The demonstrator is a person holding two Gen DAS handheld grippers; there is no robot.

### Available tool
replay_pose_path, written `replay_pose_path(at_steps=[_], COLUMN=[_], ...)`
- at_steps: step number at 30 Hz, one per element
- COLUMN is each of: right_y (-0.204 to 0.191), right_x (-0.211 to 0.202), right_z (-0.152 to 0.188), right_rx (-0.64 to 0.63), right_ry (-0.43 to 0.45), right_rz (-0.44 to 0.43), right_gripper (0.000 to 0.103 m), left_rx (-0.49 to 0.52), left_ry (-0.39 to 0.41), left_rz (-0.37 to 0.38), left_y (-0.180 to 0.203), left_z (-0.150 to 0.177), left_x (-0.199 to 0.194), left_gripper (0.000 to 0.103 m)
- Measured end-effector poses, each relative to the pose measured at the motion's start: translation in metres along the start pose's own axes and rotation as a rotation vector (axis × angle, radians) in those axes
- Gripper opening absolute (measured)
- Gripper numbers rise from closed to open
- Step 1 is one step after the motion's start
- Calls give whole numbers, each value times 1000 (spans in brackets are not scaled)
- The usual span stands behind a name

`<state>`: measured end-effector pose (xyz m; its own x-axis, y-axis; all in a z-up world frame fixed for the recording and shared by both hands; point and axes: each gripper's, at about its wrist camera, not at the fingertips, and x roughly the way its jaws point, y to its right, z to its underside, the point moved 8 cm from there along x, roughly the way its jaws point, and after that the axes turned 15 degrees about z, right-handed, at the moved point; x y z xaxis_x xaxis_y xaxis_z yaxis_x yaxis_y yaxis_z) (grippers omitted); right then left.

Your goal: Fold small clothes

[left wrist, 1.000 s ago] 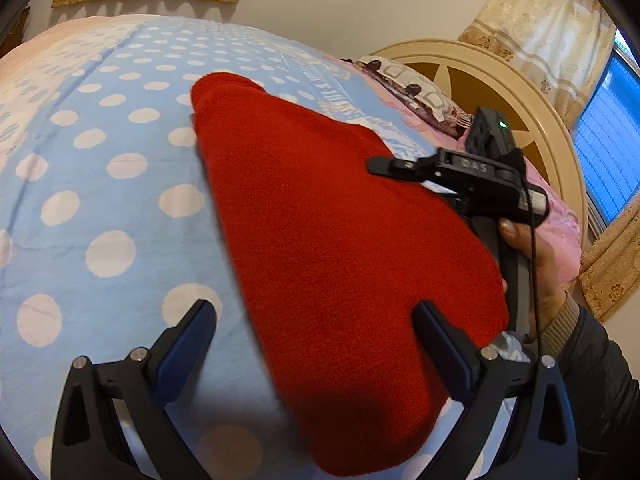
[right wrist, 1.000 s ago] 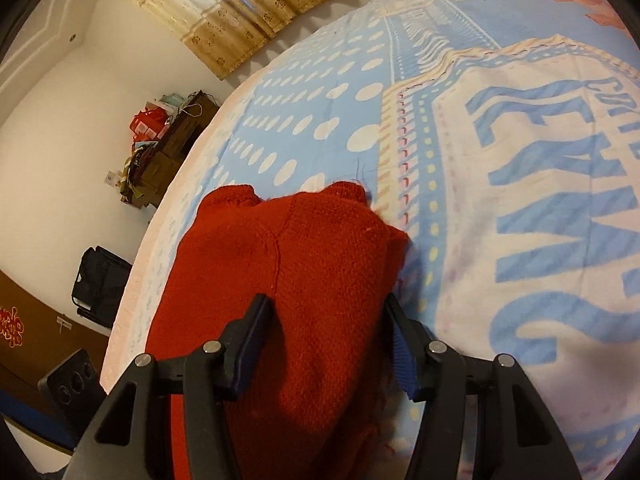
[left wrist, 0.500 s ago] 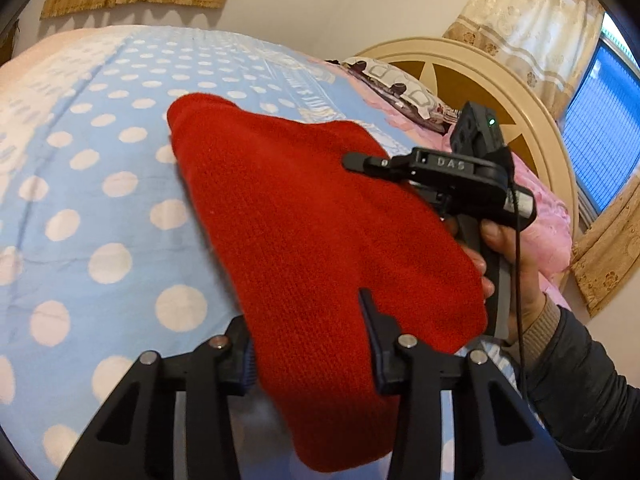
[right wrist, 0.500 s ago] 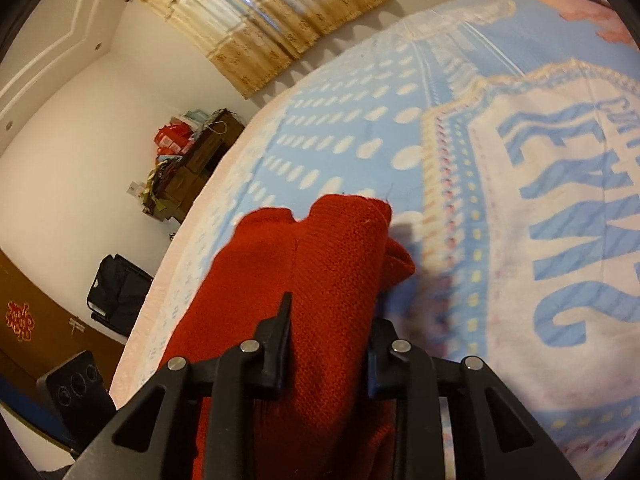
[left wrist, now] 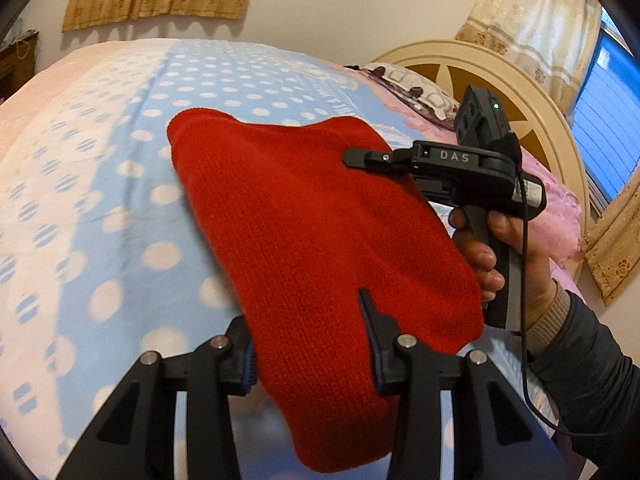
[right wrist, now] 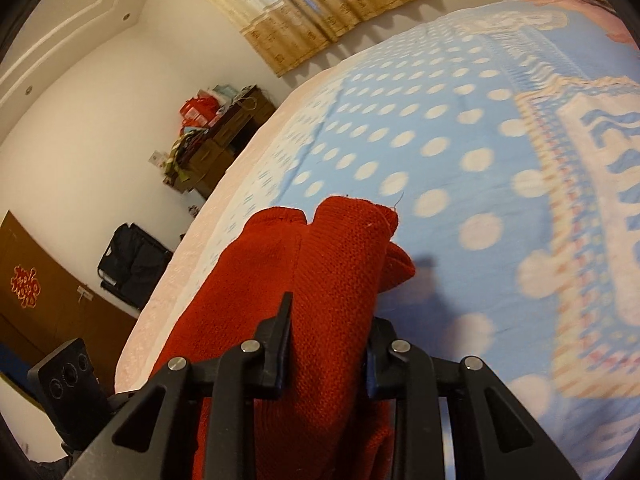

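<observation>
A second ago both grippers stood wide over the red knitted sweater (left wrist: 320, 240) as it lay flat on the bed. Now both have pinched it, so the folding step has begun. The left gripper (left wrist: 310, 344) has its two fingers squeezed in on the near edge of the sweater, with a thick bunch of red knit between them. The right gripper (right wrist: 326, 340) grips the other near part the same way, its fingers pressed on a fat fold of knit. From the left camera you can see the right gripper (left wrist: 360, 157) from the side, held in the person's hand (left wrist: 504, 256), reaching over the sweater. The near end looks lifted off the blue spotted blanket (left wrist: 100, 220), and the far end with the cuff (right wrist: 288, 216) seems to rest on the bed. My guess is that the held edge will next be carried over toward the far end to fold the sweater in half. The knit is soft and floppy, so a corner could slip out or sag if the two hands do not move together.
</observation>
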<state>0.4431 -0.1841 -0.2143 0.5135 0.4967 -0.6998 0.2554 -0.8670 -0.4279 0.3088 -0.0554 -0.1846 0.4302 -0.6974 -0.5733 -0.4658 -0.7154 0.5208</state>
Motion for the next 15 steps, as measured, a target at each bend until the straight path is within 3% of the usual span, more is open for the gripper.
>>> replay_pose_path(at_steps=[15], right_y=[-104], right_x=[32], right_z=[24], right_rx=[-87], right_ry=[-47], right_rz=[-73], right_gripper=[29], left_rx=[-47], left_ry=[72], left_rz=[-116], left_y=[-33], left_z=[26], left_x=[-72], left_gripper=[43])
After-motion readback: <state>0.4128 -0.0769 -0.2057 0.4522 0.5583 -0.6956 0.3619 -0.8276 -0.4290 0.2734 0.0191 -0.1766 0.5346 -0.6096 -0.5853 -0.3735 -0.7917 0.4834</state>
